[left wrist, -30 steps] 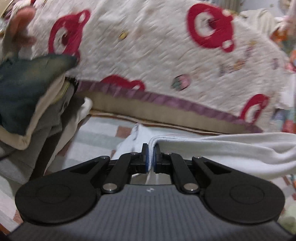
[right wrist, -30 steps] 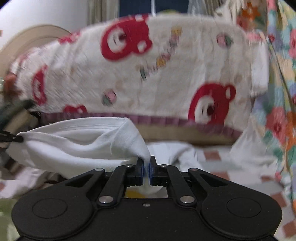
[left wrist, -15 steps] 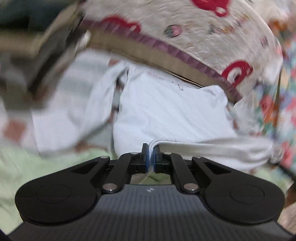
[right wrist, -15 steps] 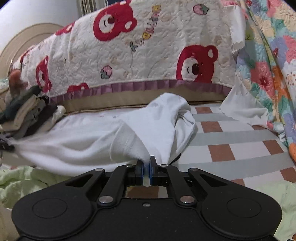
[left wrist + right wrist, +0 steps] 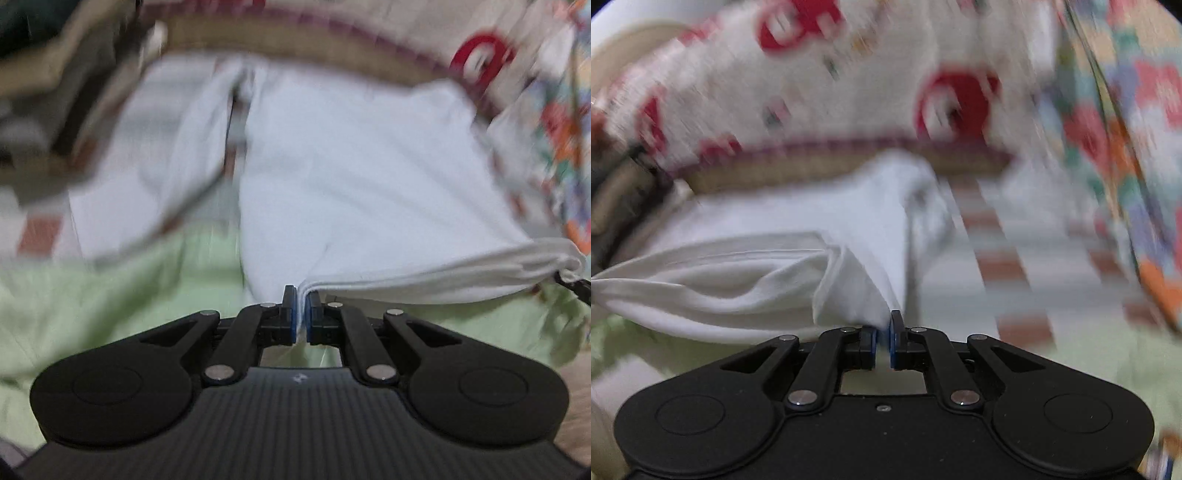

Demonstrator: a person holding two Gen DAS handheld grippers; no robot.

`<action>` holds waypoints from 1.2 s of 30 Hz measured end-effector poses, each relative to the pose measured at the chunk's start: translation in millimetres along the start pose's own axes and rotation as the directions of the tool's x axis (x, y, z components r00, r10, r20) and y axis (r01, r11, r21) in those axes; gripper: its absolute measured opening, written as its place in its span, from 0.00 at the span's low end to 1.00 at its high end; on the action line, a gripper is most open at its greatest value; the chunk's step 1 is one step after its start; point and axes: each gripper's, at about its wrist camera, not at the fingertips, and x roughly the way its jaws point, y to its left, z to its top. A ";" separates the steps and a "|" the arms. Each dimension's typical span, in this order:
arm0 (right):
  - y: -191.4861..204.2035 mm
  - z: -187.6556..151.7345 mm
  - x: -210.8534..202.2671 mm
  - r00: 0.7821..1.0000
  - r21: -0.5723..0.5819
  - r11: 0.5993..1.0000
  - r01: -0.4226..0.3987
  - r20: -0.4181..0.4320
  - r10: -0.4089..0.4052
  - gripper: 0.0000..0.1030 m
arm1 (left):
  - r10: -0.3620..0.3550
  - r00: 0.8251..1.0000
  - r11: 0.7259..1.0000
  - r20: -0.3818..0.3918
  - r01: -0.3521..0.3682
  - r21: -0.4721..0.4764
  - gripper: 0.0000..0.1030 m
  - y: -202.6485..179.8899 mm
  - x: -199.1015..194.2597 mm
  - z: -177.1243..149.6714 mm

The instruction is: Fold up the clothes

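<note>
White cotton filled the near middle of both wrist views: a white garment [image 5: 351,177] stretched between the two grippers. The left gripper [image 5: 301,317] was clamped tight on a hemmed edge of it, blue pads pressed on the cloth, and a folded band of the fabric ran off to the right toward a dark tip at the frame's edge. The right gripper [image 5: 882,341] pinched another corner of the garment [image 5: 746,280]; its jaws had just eased apart a little, yet cloth sat between the pads and they gripped it, with a taut pleated span running away to the left.

Under both grippers, nearest of all, lay a pale green sheet [image 5: 110,295]. Beyond it the rest of the garment lay spread on a checked cover [image 5: 1008,258] of brown and grey squares. Further back stood a cream quilt with red bears [image 5: 849,85], edged by a purple and tan border. At the far left sat a blurred pile of folded clothes [image 5: 44,74]; at the right hung a floral fabric [image 5: 1126,147]. Both views were smeared by motion.
</note>
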 end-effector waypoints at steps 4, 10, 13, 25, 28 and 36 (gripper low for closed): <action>-25.6 -24.2 1.6 0.994 0.231 0.972 0.045 -0.106 -0.021 0.14 | 0.029 0.999 0.999 -0.033 -0.028 0.034 0.04 -2.0 8.0 -7.2; -48.8 -31.7 -24.0 0.993 0.403 0.911 -0.093 -0.031 0.115 0.46 | 0.030 0.999 0.999 -0.017 -0.029 0.030 0.04 -2.8 4.9 -5.0; -46.2 -36.8 -29.2 0.986 0.428 0.891 -0.154 0.012 0.164 0.47 | 0.026 1.000 0.999 -0.009 -0.026 0.027 0.04 -2.9 3.3 -2.4; -26.8 -40.2 -5.1 0.998 0.438 0.897 -0.064 0.003 0.070 0.38 | 0.030 0.999 0.999 0.019 -0.031 0.014 0.04 2.2 6.0 -0.7; -13.6 -39.3 12.7 0.997 0.359 0.933 -0.018 -0.062 0.043 0.38 | 0.025 0.999 1.000 0.032 -0.025 0.015 0.04 3.0 5.1 2.4; -1.2 15.9 -52.3 0.983 0.032 0.999 0.035 0.180 -0.040 0.02 | -0.081 0.988 0.997 0.135 0.080 0.010 0.04 10.3 -50.0 22.3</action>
